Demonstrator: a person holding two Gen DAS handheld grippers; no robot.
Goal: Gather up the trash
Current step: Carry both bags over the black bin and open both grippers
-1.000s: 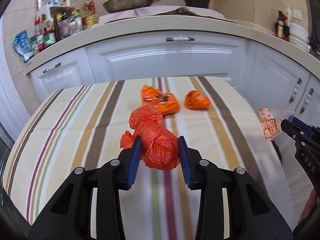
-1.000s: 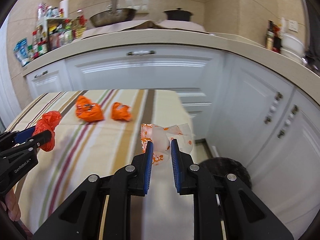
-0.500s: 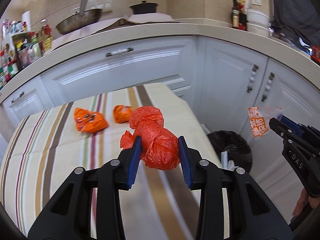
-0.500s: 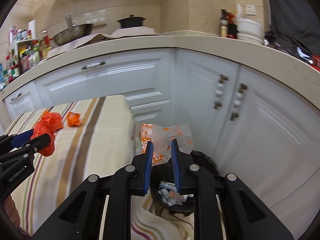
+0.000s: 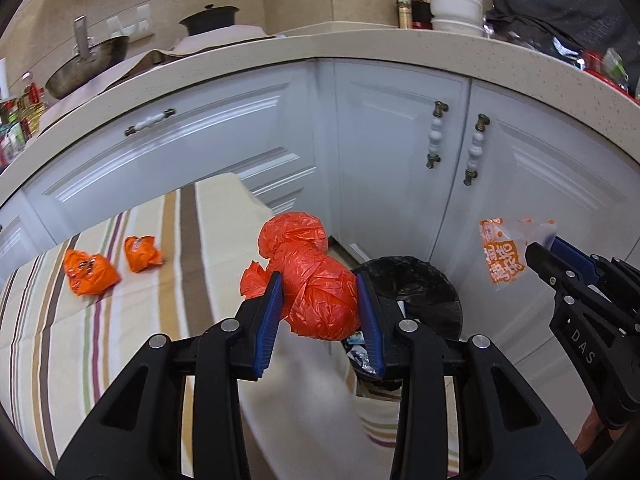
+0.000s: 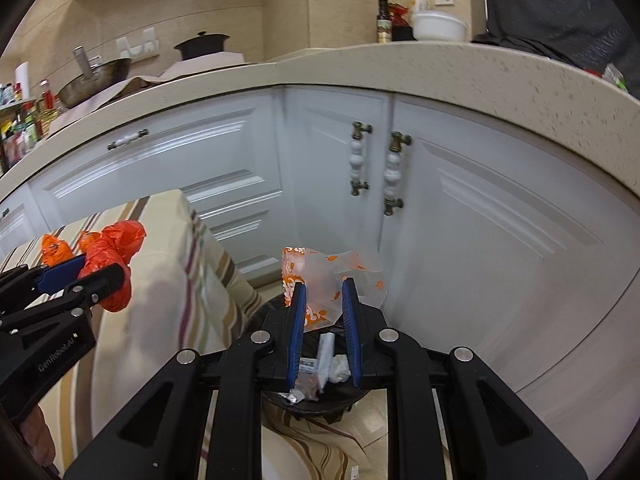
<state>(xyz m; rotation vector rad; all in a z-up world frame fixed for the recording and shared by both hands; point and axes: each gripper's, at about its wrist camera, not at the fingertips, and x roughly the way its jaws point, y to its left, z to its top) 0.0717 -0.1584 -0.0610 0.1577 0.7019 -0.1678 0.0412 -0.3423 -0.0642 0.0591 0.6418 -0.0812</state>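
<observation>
Red bag: a crumpled ball of red-orange plastic bag sits clamped between the blue pads of my left gripper, held in the air past the near right corner of the table.
Clear wrapper: a see-through plastic wrapper printed with orange dots and lettering is pinched in my right gripper, whose jaws are closed tight on it; it hangs right above the bin.
Bin: a round bin lined with a black bag stands on the floor against the white cabinet doors, to the right of the table; white scraps and packets already lie inside.
Left hand pose: tilted downward, fingers pointing toward the bin's rim, to the left of my right gripper.
Right hand pose: tilted downward over the bin mouth, nearer the cabinets.
Left on table: two small crumpled orange wrappers lie side by side on the striped cream tablecloth, far left of both grippers.
Beyond: a speckled beige countertop runs above the cabinets.
</observation>
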